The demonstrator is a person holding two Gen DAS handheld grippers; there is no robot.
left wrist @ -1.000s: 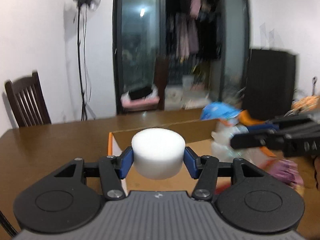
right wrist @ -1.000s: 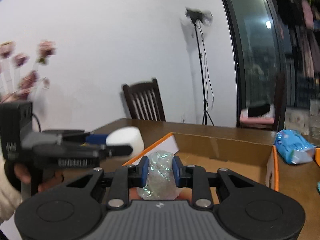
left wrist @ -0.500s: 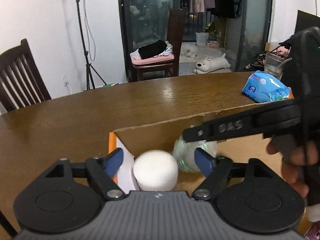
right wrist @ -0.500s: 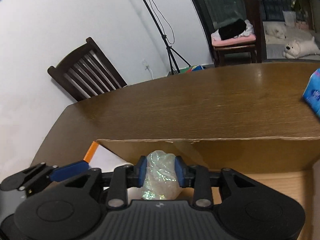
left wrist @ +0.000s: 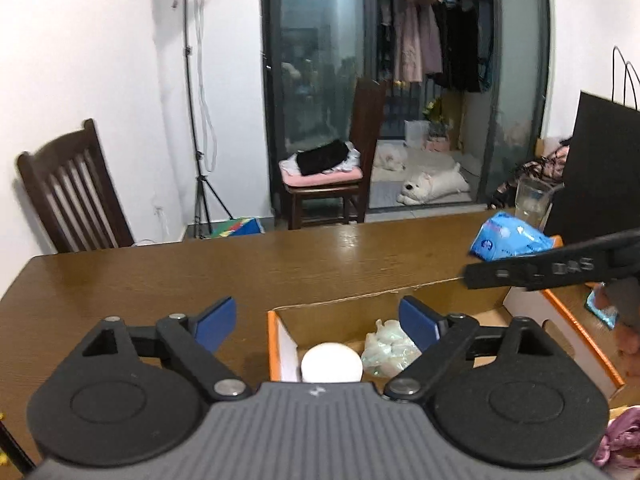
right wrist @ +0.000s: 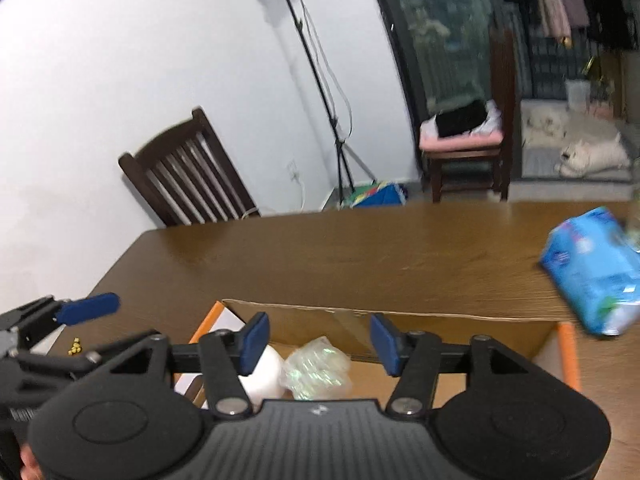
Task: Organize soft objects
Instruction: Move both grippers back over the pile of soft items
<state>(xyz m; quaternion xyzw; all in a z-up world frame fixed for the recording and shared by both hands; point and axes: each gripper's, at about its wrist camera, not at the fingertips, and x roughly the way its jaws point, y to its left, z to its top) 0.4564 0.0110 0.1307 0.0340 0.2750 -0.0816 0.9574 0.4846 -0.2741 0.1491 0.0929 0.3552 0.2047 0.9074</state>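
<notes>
Both tongs point(left wrist: 316, 322) point(right wrist: 318, 344) spread wide, empty

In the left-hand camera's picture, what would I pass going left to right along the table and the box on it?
Left claw's blue left pad → white foam cylinder in the cardboard box → crumpled clear plastic bag → blue tissue pack → the other claw's black finger at the right edge.
</notes>
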